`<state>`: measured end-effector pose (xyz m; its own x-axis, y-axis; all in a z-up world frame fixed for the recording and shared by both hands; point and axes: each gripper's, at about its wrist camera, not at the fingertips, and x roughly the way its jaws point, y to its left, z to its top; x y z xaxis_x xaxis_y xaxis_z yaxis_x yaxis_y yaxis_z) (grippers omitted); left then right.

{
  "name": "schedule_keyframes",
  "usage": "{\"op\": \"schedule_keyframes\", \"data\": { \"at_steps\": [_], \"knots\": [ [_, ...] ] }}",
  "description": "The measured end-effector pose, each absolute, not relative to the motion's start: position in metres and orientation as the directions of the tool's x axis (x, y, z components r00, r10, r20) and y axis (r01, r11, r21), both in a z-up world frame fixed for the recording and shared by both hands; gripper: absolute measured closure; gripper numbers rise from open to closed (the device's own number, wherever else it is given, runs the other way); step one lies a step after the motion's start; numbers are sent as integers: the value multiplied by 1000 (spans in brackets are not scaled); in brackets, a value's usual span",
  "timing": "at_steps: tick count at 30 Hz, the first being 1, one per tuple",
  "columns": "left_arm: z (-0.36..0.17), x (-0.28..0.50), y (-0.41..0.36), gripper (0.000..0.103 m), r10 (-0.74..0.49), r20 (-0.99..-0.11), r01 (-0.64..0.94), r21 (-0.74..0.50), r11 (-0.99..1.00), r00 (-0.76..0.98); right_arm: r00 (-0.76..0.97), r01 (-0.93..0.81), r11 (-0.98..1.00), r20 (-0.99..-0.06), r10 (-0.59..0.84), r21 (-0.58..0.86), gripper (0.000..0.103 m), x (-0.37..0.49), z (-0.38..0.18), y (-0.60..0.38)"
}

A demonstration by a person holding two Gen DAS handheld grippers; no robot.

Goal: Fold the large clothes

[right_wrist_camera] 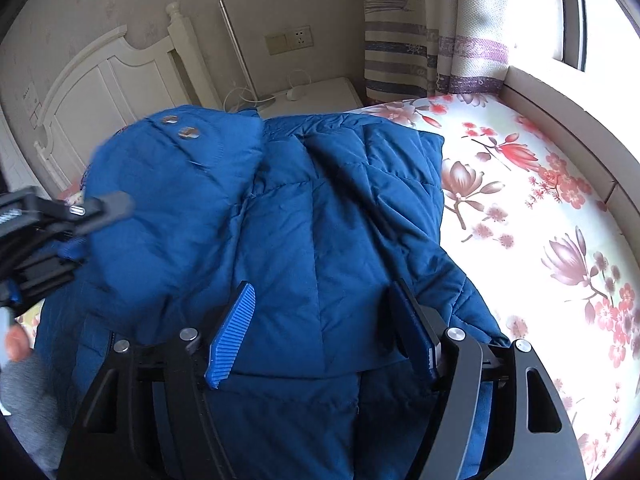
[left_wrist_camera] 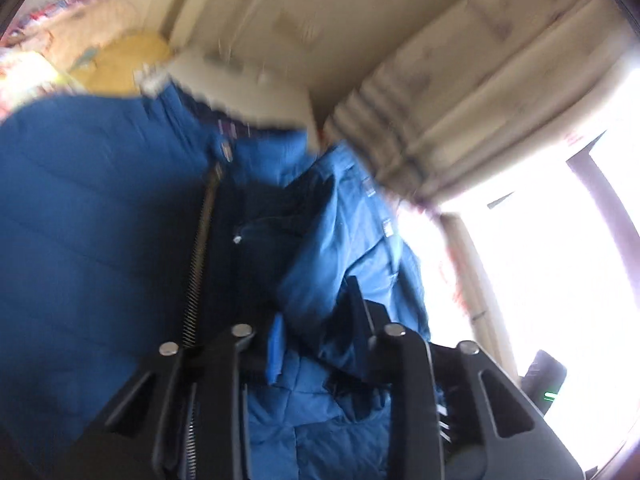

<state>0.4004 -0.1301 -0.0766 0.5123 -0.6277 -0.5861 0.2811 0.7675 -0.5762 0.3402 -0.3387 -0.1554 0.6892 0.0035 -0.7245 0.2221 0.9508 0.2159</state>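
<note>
A blue quilted jacket (right_wrist_camera: 320,208) is lying across a bed whose floral sheet (right_wrist_camera: 540,208) is running bare along the window side, leaving open room there up to the raised ledge (right_wrist_camera: 560,120) under the window. At the far end, the jacket's edge is reaching toward a white nightstand (right_wrist_camera: 320,92) and a white headboard (right_wrist_camera: 100,92).

The right claw (right_wrist_camera: 324,328) is hovering over the jacket's near hem with its jaws spread apart; fabric is lying between the blue pads (right_wrist_camera: 232,336), but they are not pressing on it.

The left claw (left_wrist_camera: 316,320) is clenching a bunched fold of the jacket beside the zipper (left_wrist_camera: 200,248), its view being blurred. In the right wrist view it is showing at the left edge (right_wrist_camera: 80,216), against the jacket's puffed part.
</note>
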Motion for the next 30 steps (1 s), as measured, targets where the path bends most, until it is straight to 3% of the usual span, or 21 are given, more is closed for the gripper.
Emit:
{"op": "schedule_keyframes", "data": {
  "at_steps": [2,6,10,12,14,17,20,22,25,30],
  "knots": [
    [-58,386,-94,85,-632,-502,278,-609,743,590,691,218,950,-723,10,221,33,340,-155,-339],
    [-37,369,-25,87,-553,-447,217,-607,765,703,692,216,949,-722,16,228,33,340,-154,-341],
    [-45,365,30,86,-443,-516,99,-564,820,733,692,216,950,-722,15,227,33,340,-154,-341],
    [-66,368,49,84,-402,-599,40,-525,850,693,692,216,950,-722,15,227,33,340,-154,-341],
    [-91,373,58,80,-406,-677,5,-511,860,614,691,217,950,-722,12,224,33,340,-154,-340],
    [-116,375,55,45,-323,-773,-25,-400,916,545,690,219,951,-724,7,217,33,340,-154,-340],
    [-103,361,55,30,-205,-743,-63,-315,947,637,688,221,953,-726,-1,208,33,341,-154,-340],
    [-74,343,58,20,-52,-649,-127,-226,966,759,685,222,954,-728,-7,201,33,341,-154,-339],
    [-49,339,49,15,-19,-576,-95,-168,981,817,683,225,955,-731,-15,191,33,342,-154,-339],
    [-92,375,8,16,-59,-721,32,-51,998,690,680,237,955,-733,-33,176,33,342,-154,-337]
  ]
}}
